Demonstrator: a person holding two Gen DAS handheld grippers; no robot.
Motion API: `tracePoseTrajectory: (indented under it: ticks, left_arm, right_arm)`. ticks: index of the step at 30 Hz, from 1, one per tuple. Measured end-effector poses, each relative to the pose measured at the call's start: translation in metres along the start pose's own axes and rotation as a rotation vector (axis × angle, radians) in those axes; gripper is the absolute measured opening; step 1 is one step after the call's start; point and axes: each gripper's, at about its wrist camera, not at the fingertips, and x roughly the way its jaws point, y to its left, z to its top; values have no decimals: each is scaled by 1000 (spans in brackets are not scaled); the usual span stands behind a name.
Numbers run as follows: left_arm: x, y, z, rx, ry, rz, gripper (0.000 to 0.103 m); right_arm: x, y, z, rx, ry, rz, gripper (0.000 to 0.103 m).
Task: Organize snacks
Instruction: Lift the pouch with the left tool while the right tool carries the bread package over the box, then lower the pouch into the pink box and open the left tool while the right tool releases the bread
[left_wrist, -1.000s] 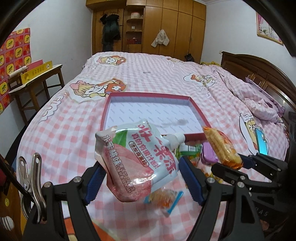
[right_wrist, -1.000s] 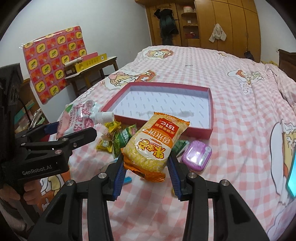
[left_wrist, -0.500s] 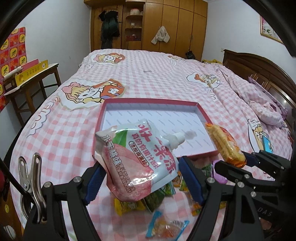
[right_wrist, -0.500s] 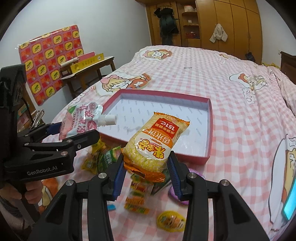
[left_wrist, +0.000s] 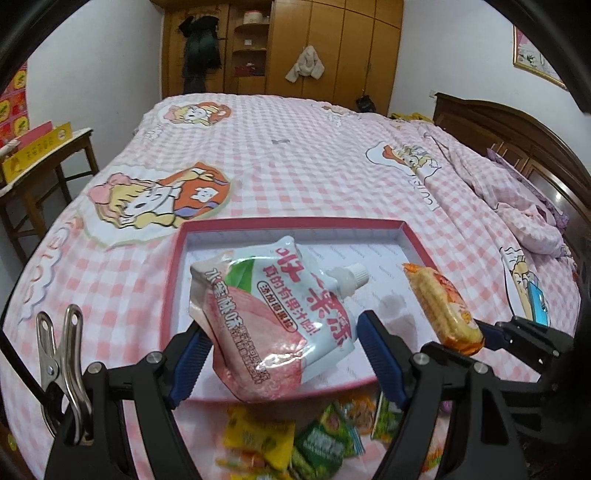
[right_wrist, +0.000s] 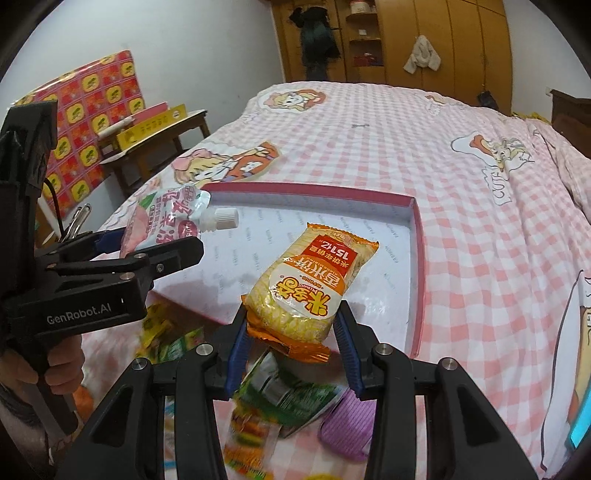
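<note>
Left tool (left_wrist: 284, 354), lower centre of the left wrist view, pinching a pink-and-white spouted jelly pouch (left_wrist: 273, 317) across its wide body, pouch held over the near edge of the red-rimmed white tray (left_wrist: 415, 240) on the pink checked bed (left_wrist: 295, 158). Right tool (right_wrist: 291, 343), lower centre of the right wrist view, pinching a yellow-and-orange rice cracker packet (right_wrist: 306, 288) by its lower end, above the tray's near rim. Loose wrapped snacks (right_wrist: 291, 398) and a purple case (right_wrist: 347, 432), bottom of frame, on the bed just outside the tray

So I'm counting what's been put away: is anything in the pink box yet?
Empty, as far as shown. The pink box has bare white floor; the jelly pouch and rice cracker pack hang above it, gripped.
</note>
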Motion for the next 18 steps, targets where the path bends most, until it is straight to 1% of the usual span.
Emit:
tracePoseTrajectory:
  ticks: [2,5,10,13,18]
  left_arm:
    - [13,1,5,1,15,-17,82]
    - [29,3,12,5,32,-5,82]
    - [53,9,17,-14,45,6,82]
    - [61,13,17,-45,51,6,82]
    - [74,15,16,-55,70,29,82]
  right_arm:
    - [4,-4,3,20,-2,-22,44]
    - [11,-10,9,47,13,-22,44]
    - [25,-12,23,10,29,-31,44]
    - [36,-15,32,-6,33,-21,44]
    - [57,-21,42,-16,42,-5,44]
